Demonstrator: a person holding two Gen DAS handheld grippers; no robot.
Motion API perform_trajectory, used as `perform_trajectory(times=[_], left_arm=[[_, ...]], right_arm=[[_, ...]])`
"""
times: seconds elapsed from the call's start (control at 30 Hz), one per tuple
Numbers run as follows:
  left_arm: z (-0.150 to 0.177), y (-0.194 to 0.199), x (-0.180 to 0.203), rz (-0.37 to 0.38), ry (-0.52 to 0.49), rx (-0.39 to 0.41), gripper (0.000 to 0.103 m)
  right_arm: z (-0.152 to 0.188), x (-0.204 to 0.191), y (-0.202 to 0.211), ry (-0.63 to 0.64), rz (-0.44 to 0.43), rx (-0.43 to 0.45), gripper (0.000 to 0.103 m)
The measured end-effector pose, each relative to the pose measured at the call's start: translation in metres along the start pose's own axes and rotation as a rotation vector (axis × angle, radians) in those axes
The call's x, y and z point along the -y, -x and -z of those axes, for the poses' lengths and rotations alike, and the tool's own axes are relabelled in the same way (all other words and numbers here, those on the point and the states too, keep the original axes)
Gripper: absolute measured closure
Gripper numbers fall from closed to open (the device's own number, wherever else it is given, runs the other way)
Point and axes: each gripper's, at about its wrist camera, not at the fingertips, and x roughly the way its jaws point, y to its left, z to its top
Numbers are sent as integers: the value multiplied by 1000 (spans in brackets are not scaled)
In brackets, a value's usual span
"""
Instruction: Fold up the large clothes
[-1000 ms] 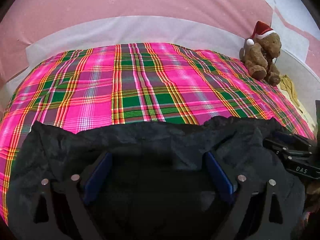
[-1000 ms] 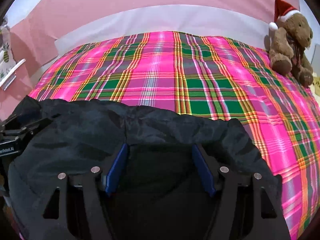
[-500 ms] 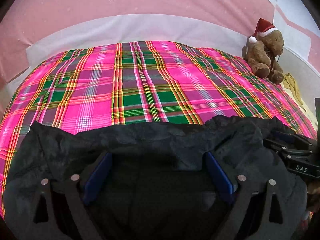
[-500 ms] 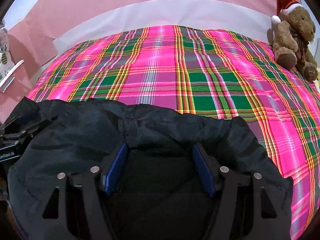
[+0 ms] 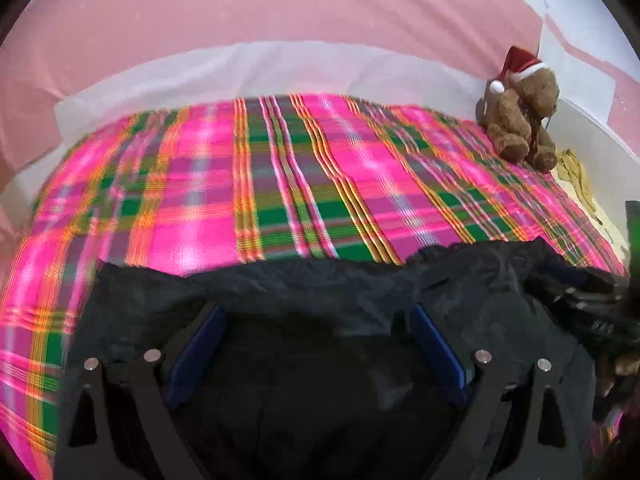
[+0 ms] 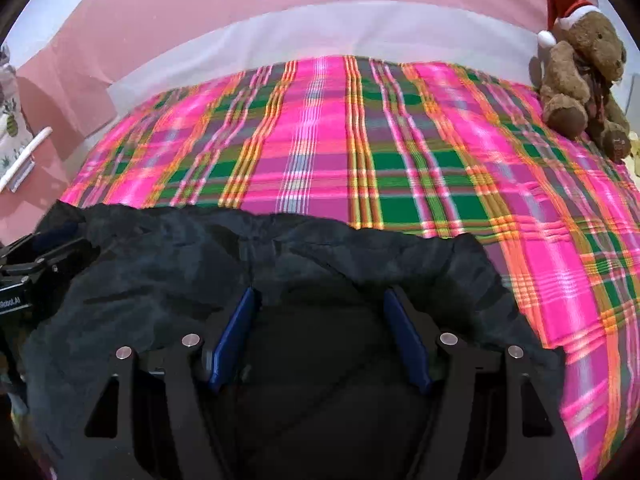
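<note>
One black garment (image 5: 360, 292), crumpled, lies on the near part of the bed and drapes over the tips of both grippers. One pink-green plaid cover (image 5: 280, 184) spreads over the bed, blurred in both views. One brown teddy bear (image 5: 520, 116) in a red Santa hat sits at the cover's far right corner. One white strip of bedding (image 5: 260, 64) runs along the far edge, with pink wall (image 5: 240, 4) behind.

Two grippers, two blue-padded fingers each. Left gripper (image 5: 316, 320): fingers (image 5: 196, 348) spread wide, tips buried under the garment's fold, dark cloth filling the gap; can't tell whether they pinch it. Right gripper (image 6: 320, 308): fingers (image 6: 236, 332) also spread wide, tips under the cloth edge, fabric between them; grip can't be told either.

Left wrist view only: a yellowish crumpled cloth (image 5: 576, 172) just beside the bear, and the right gripper's black body at the right edge, against the garment. Right wrist view only: a pineapple-print item (image 6: 12, 132) with a white bar (image 6: 26, 156) at the left edge, and the left gripper's black body with white lettering at the left, partly under the garment.
</note>
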Motion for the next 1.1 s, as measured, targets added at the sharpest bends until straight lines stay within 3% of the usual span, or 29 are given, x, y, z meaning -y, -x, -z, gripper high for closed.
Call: perform_trajectory(times=[0.13,0.27,0.63,0.83,1.0,1.1], left_arm=[[-4,5,-37,-76,9,9,9],[9,-23,-70,-47,110,-49,8],[14,-41,-66,-57,131,-54,8],[9,1,-59,-73,105,-20,9],[14,48,-39,-49,93,29,10],[26,66,-16,-6,59,45,10]], right_arm=[[-4,23,25,-32,32,45,36],[3,52,-4,-102,45,-48,36],[1,51,-40,-104,75,-76,36],[0,49,5,-125,80,-23,36],[15,34,63,-108,25,65,36],[31,21,80,-91,-11,72,36]])
